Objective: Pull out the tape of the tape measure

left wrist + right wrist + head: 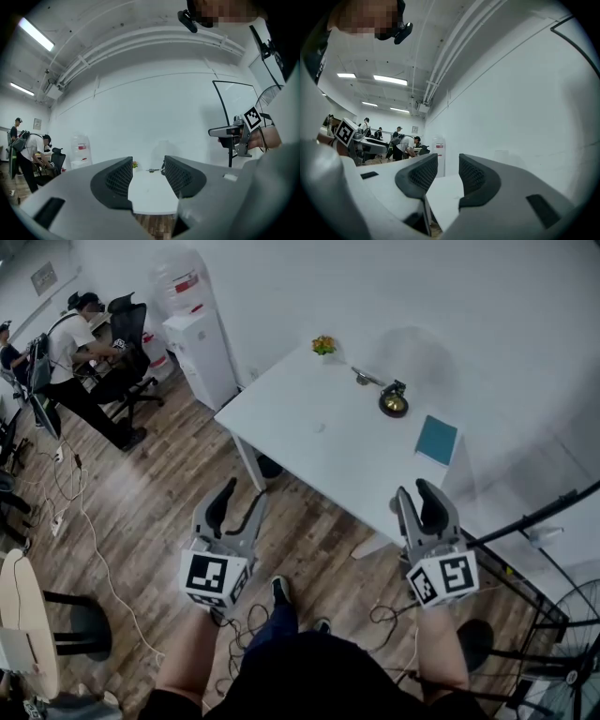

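Handling, as I judge it, comes down to a hard compact case and a thin springy blade. The small round dark tape measure with a brassy face [394, 402] should be light, rigid and a little slick. It may skate on the smooth top unless one gripper pins the case across its sides while the other nips the end tab. The blade would likely snap back if released. It looks like a dark disc with a gold-coloured centre. A slim silvery metal piece [366, 377] lies just beside it toward the far corner; whether that belongs to the tape I cannot tell.

At the left, a white water dispenser [199, 348] stands against the wall. The grey left gripper [241, 495] is held over the wooden floor, short of the white rectangular table [300, 427]. Its jaws are spread wide with nothing between them. On the table's far corner sits a small bunch of yellow-and-green flowers [323, 344]. Next come the silvery piece and the tape measure, near the far-right edge. A flat teal book [437, 440] lies further right and closer in. The grey right gripper [415, 491] is likewise spread wide and empty. Both grippers are well apart from the tape measure.
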